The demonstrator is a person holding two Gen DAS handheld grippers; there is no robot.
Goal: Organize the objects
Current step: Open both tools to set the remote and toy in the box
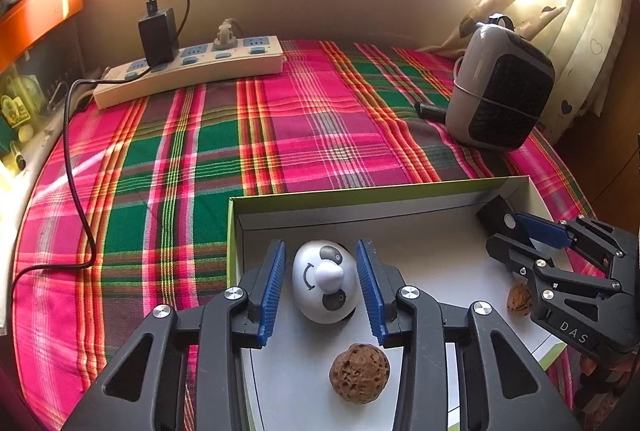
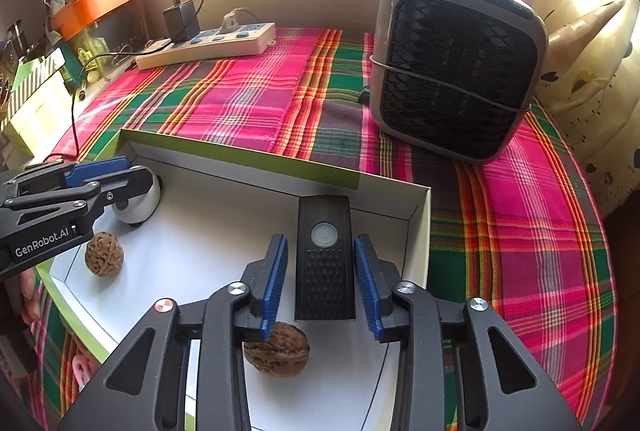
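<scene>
A shallow white box with a green rim (image 1: 360, 193) lies on the plaid cloth. Inside it, a white egg-shaped toy with a painted face (image 1: 324, 281) rests between the blue pads of my left gripper (image 1: 321, 245); a gap shows on each side, so the gripper is open. A walnut (image 1: 359, 373) lies just behind the toy. My right gripper (image 2: 320, 241) straddles a black remote (image 2: 325, 263) lying flat in the box's far right corner, pads clear of it, open. A second walnut (image 2: 276, 349) sits under its left finger. The first walnut (image 2: 104, 254) shows beside the left gripper (image 2: 138, 171).
A grey desk fan (image 2: 456, 67) stands on the plaid cloth (image 1: 248, 135) at the back right. A power strip (image 1: 188, 65) with a black adapter (image 1: 158, 35) lies at the back left, its cable (image 1: 76, 171) trailing down the left side. A curtain hangs at the right.
</scene>
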